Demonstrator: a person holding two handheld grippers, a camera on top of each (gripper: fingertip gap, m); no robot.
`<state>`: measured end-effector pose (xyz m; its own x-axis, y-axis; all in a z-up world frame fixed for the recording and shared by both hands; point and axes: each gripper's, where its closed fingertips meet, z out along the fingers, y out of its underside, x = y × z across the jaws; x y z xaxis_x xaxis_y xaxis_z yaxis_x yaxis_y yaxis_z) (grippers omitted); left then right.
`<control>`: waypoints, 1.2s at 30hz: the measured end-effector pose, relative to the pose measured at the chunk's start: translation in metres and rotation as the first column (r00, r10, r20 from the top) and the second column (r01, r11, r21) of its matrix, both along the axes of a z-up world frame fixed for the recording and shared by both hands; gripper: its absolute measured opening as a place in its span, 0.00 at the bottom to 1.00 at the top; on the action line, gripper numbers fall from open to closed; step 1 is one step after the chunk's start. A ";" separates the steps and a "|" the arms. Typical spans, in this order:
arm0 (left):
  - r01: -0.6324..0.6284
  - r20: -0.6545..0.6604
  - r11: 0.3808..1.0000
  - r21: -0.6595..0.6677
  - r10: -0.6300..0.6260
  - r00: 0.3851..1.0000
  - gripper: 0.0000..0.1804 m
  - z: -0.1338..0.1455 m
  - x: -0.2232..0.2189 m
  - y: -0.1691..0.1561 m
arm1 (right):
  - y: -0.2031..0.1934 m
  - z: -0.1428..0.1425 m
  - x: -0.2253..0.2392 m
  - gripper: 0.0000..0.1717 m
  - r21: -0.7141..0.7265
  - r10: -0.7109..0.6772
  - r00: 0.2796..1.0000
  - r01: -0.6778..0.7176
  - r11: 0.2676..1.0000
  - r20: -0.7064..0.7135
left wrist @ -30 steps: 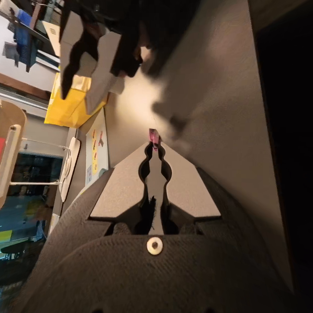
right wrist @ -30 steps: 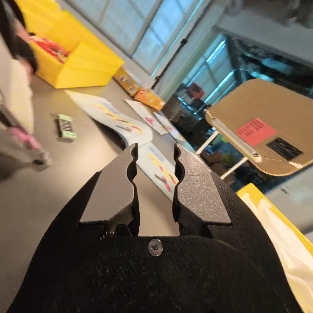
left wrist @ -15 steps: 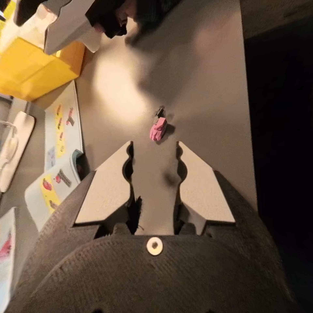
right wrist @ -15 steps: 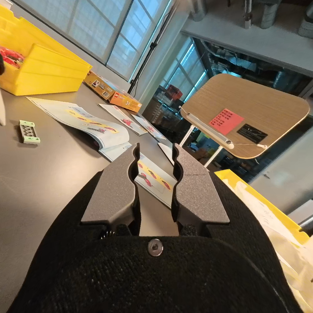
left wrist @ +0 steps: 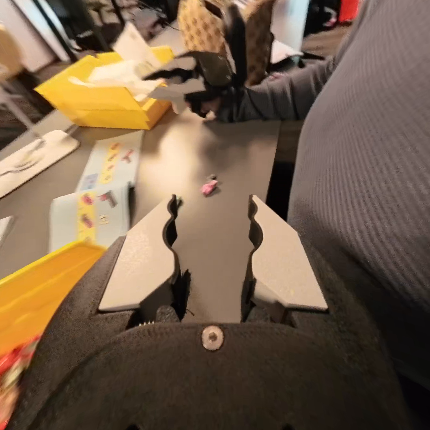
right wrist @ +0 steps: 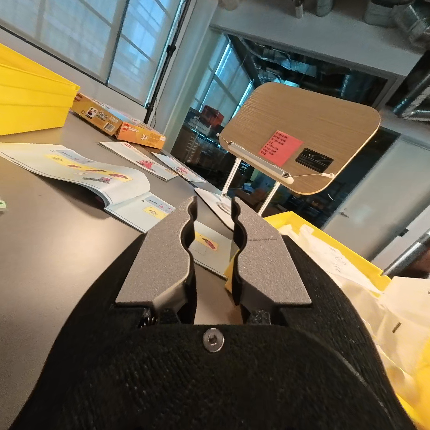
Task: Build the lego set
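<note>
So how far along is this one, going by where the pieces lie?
Set down: a small pink piece lies loose on the grey table. In hand: nothing; left gripper and right gripper are open. Left: instruction booklet lies open, yellow bin holds bags.

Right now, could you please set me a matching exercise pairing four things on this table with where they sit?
Things:
1. pink piece
2. wooden stand
3. orange box
4. white bags

Places:
A. inside a yellow bin
B. bare table, ahead of the open left tongs
C. beyond the right tongs, on a white base
D. far edge, behind the booklets

Pairs: 1-B, 2-C, 3-D, 4-A
</note>
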<state>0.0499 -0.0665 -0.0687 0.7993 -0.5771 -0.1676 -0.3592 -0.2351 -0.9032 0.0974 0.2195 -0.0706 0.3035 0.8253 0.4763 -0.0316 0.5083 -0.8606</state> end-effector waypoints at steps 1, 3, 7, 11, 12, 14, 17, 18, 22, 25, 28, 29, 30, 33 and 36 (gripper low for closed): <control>-0.057 -0.006 0.998 0.027 0.057 0.998 0.33 0.012 -0.016 -0.006 | 0.002 0.000 0.000 0.15 0.000 -0.011 1.000 0.011 1.000 -0.002; -0.231 -0.063 0.968 0.092 0.238 0.969 0.28 0.030 -0.061 -0.015 | 0.005 0.001 0.001 0.15 -0.008 -0.029 1.000 0.029 1.000 -0.005; -0.582 -0.186 0.812 0.035 0.578 0.795 0.23 0.034 -0.164 -0.030 | 0.010 0.000 0.002 0.15 -0.021 -0.052 0.999 0.052 0.998 -0.003; -0.721 -0.286 0.688 -0.086 0.676 0.679 0.22 0.017 -0.232 -0.031 | 0.011 -0.002 0.001 0.14 -0.016 -0.062 0.998 0.062 0.998 0.009; -0.739 -0.285 0.669 -0.082 0.695 0.660 0.21 0.017 -0.245 -0.026 | 0.012 -0.003 0.001 0.14 -0.017 -0.065 0.998 0.065 0.998 0.011; -0.697 -0.250 0.696 -0.170 0.654 0.714 0.20 0.009 -0.249 -0.013 | 0.015 -0.003 0.001 0.14 -0.024 -0.075 0.997 0.075 0.997 0.009; -0.618 -0.225 0.700 -0.358 0.577 0.785 0.20 -0.013 -0.246 0.002 | 0.019 -0.003 0.002 0.14 -0.043 -0.082 0.997 0.082 0.996 0.006; -0.589 -0.225 0.695 -0.412 0.549 0.805 0.19 -0.022 -0.244 0.005 | 0.020 -0.003 0.002 0.14 -0.045 -0.084 0.996 0.084 0.995 0.006; -0.481 -0.198 0.642 -0.596 0.463 0.864 0.15 -0.054 -0.229 0.013 | 0.018 -0.005 0.001 0.13 -0.031 -0.082 0.996 0.083 0.996 0.020; -0.421 -0.173 0.625 -0.658 0.419 0.892 0.14 -0.069 -0.217 0.018 | 0.017 -0.006 0.000 0.13 -0.019 -0.081 0.996 0.082 0.996 0.029; -0.377 -0.147 0.619 -0.689 0.391 0.909 0.13 -0.077 -0.207 0.024 | 0.017 -0.007 -0.001 0.12 -0.014 -0.081 0.996 0.082 0.997 0.033; -0.364 -0.141 0.614 -0.701 0.380 0.914 0.12 -0.080 -0.204 0.024 | 0.017 -0.007 -0.001 0.12 -0.013 -0.082 0.996 0.082 0.997 0.035; -0.341 -0.127 0.612 -0.714 0.365 0.922 0.12 -0.083 -0.199 0.025 | 0.016 -0.007 -0.001 0.12 -0.012 -0.081 0.996 0.082 0.997 0.036; -0.281 -0.082 0.611 -0.740 0.333 0.939 0.12 -0.088 -0.185 0.027 | 0.016 -0.008 -0.002 0.12 -0.005 -0.081 0.996 0.081 0.997 0.042; -0.297 -0.125 0.592 -0.749 0.314 0.941 0.12 -0.095 -0.185 0.026 | 0.015 -0.009 -0.003 0.11 0.003 -0.080 0.996 0.080 0.997 0.049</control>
